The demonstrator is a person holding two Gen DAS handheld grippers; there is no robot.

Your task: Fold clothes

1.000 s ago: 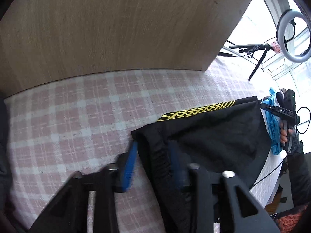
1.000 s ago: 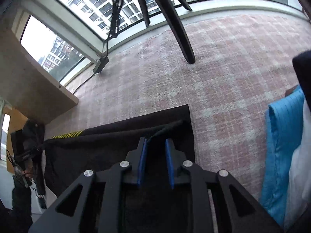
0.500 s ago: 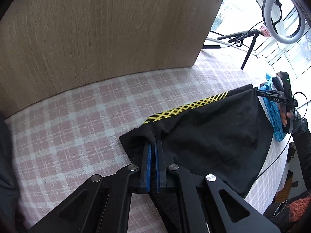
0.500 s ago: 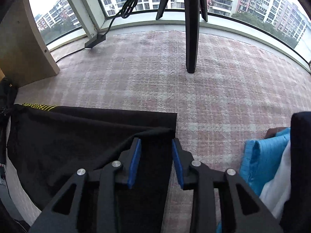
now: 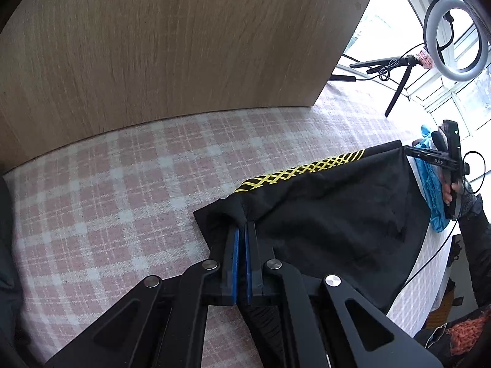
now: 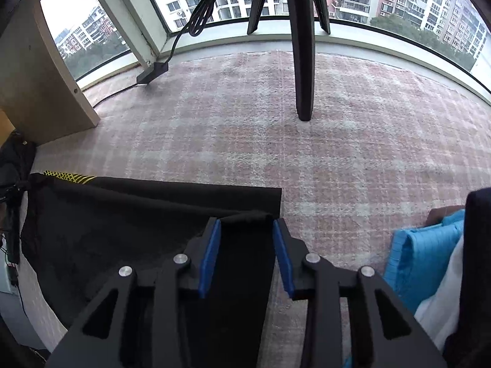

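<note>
While left gripper [image 5: 242, 230] pinches black shorts [image 5: 331, 214] corner, right gripper [image 6: 247, 230] wide over hem, plaid blanket [image 6: 353, 141] beyond.

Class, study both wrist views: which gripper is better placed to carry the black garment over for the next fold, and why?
Left, probably. The left gripper is shut on a corner of the black garment, ready to lift. The right gripper stands open over the garment's other end, gripping nothing.

Pink plaid blanket [image 6: 353, 159] – black garment [image 5: 331, 214] spread flat, blue clothes [image 6: 420, 257] beside, tripod leg [image 6: 303, 70] standing
</note>
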